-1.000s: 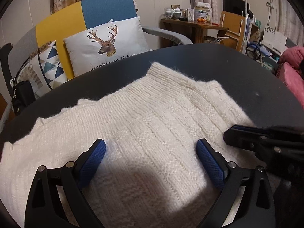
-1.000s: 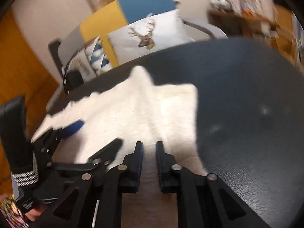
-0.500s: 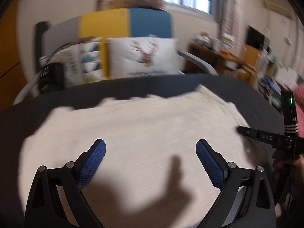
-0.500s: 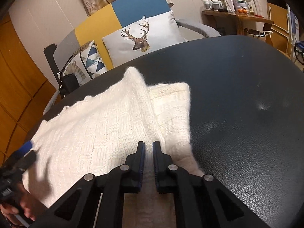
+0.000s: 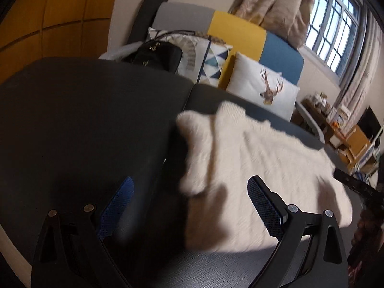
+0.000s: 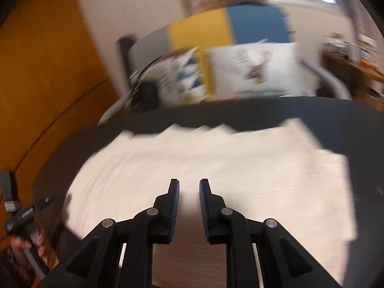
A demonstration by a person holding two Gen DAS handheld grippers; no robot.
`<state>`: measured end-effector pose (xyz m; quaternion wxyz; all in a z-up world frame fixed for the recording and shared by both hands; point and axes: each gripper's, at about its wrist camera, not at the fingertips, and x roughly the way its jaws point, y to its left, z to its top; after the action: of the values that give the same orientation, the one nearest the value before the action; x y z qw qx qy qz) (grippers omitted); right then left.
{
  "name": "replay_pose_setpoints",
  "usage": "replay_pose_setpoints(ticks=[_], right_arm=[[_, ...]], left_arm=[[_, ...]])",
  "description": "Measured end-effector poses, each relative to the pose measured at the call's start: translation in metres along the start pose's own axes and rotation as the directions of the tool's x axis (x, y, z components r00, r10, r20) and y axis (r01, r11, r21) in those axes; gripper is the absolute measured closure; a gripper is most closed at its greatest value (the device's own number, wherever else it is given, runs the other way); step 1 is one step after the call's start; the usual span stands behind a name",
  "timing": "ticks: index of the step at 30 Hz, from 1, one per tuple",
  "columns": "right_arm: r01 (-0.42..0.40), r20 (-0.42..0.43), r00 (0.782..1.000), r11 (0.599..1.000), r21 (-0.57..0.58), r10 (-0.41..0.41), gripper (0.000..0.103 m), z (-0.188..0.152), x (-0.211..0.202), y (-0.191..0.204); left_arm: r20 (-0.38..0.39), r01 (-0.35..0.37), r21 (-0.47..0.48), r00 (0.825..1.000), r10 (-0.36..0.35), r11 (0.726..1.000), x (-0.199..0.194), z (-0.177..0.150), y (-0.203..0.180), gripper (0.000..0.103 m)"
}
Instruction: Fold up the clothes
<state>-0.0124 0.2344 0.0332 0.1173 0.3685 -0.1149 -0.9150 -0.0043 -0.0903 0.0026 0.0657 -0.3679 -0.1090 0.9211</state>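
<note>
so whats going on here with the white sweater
A person with a gripper in each hand is folding a white knit sweater laid on a dark table. The left gripper is wide open at the sweater's left edge, holding nothing. The right gripper hangs over the sweater, its jaws just parting, nothing visibly between them.

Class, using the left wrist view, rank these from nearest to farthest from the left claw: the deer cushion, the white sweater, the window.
1. White sweater: on the dark table, just ahead of the left claw, toward its right.
2. Deer cushion: on the sofa behind the table.
3. Window: far wall, upper right.
</note>
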Motion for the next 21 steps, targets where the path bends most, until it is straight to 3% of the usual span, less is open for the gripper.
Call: replay_pose_setpoints(ticks=[4, 7, 8, 10, 14, 21], right_arm=[[-0.042, -0.101, 0.994, 0.999, -0.015, 0.041, 0.086, -0.003, 0.039, 0.028], [-0.038, -0.105, 0.994, 0.999, 0.030, 0.041, 0.086, -0.007, 0.048, 0.023], [-0.037, -0.107, 0.993, 0.998, 0.045, 0.041, 0.086, -0.009, 0.051, 0.022], [-0.044, -0.110, 0.993, 0.998, 0.045, 0.048, 0.086, -0.008, 0.049, 0.020], [-0.032, -0.112, 0.993, 0.999, -0.001, 0.032, 0.087, -0.010, 0.046, 0.023], [-0.003, -0.102, 0.995, 1.000, -0.030, 0.000, 0.087, -0.007, 0.050, 0.024]], left_arm=[[-0.022, 0.052, 0.118, 0.999, -0.049, 0.992, 0.003, -0.010, -0.017, 0.018], [-0.071, 0.074, 0.223, 0.996, -0.060, 0.972, 0.015, -0.019, -0.033, 0.043], [-0.083, 0.084, 0.230, 0.994, -0.067, 0.969, 0.018, -0.021, -0.035, 0.055], [-0.093, 0.106, 0.207, 0.992, -0.088, 0.973, 0.024, -0.021, -0.035, 0.060], [-0.133, 0.160, 0.131, 0.981, -0.143, 0.978, 0.027, -0.018, -0.026, 0.087], [-0.189, 0.174, 0.189, 0.972, -0.138, 0.966, 0.014, -0.027, -0.015, 0.091]])
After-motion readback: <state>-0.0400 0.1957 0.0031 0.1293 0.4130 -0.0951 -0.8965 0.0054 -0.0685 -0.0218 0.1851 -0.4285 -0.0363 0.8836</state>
